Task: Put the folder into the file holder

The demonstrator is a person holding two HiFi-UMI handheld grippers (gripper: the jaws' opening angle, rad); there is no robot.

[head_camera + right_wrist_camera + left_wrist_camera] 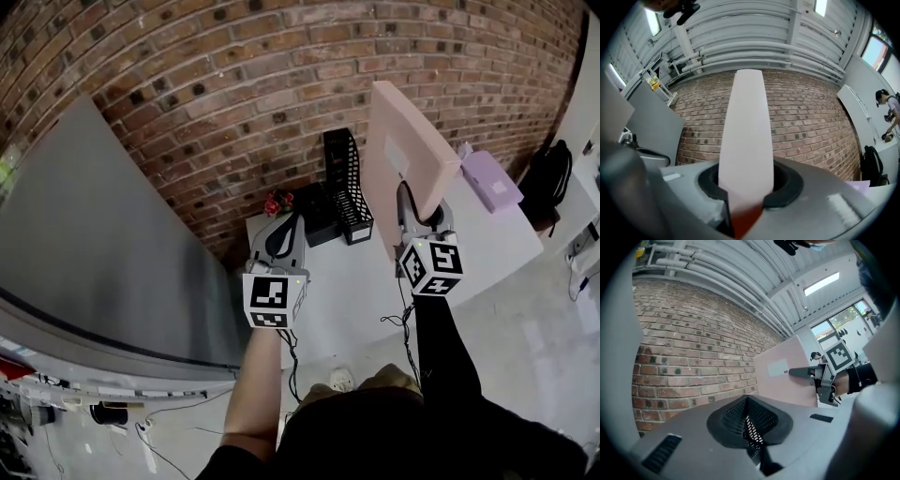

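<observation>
**A:** Which step are we working on here?

**B:** We are carrying the flat pink cardboard folder (412, 155) towards the black wire-mesh file holder (345, 183). Nothing is going into the holder yet.

**A:** Where are we holding the folder?

**B:** We are holding it upright in the air over the right part of the white desk (356, 291), just right of the file holder. The holder is standing at the far edge of the desk, against the brick wall (234, 84).

**A:** And how are we gripping it?

**B:** The right gripper (419, 217) is clamping its fingers (820, 187) on the folder's lower part. The folder is rising straight up from between them, edge-on in the right gripper view.

**A:** What is the left gripper (279, 234) doing?

**B:** It is hovering over the near left of the desk, well apart from the folder. Its fingers (693, 427) are resting together on nothing.

**A:** So what are we needing next?

**B:** As we judge it, we are going to need to bring the folder left and a little farther. Then we line its lower edge up with the holder's open top and lower it in. We are thinking the grip should open only once the holder is bearing the folder. A tilted entry may catch the mesh rim or tip the holder.
</observation>
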